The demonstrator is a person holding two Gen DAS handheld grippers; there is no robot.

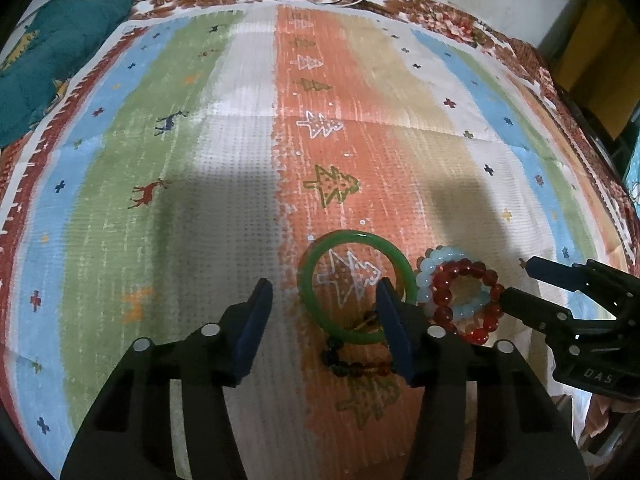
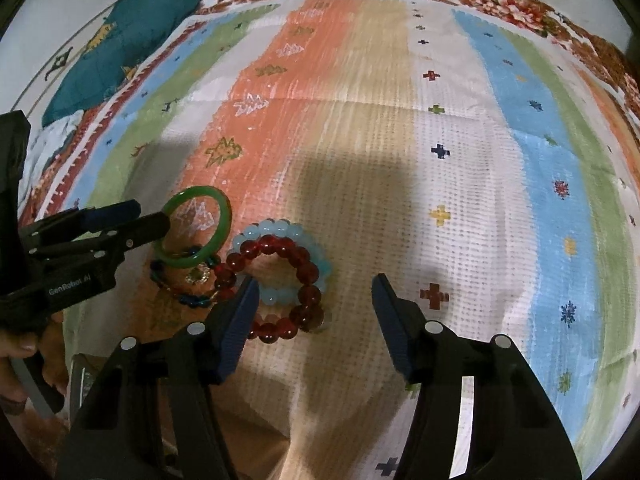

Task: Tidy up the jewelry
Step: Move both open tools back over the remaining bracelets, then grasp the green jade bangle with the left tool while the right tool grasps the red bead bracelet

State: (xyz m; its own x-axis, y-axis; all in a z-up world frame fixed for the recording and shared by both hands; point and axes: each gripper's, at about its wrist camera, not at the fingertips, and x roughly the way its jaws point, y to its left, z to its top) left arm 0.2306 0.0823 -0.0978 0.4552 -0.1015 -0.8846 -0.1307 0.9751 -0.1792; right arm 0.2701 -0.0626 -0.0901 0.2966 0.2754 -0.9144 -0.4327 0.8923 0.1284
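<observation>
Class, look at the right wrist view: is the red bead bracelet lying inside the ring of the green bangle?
No: the red bead bracelet lies beside the green bangle, stacked on a pale blue bead bracelet, outside the bangle's ring.

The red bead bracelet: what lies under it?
The red bead bracelet lies on a pale blue bead bracelet, which shows along its far side and through its middle. Below both is the striped cloth. The near part of the blue bracelet is covered.

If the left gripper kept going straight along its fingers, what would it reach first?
Probably the green bangle: the open left gripper has its right finger already over the bangle's rim. Height above it is unclear.
</observation>
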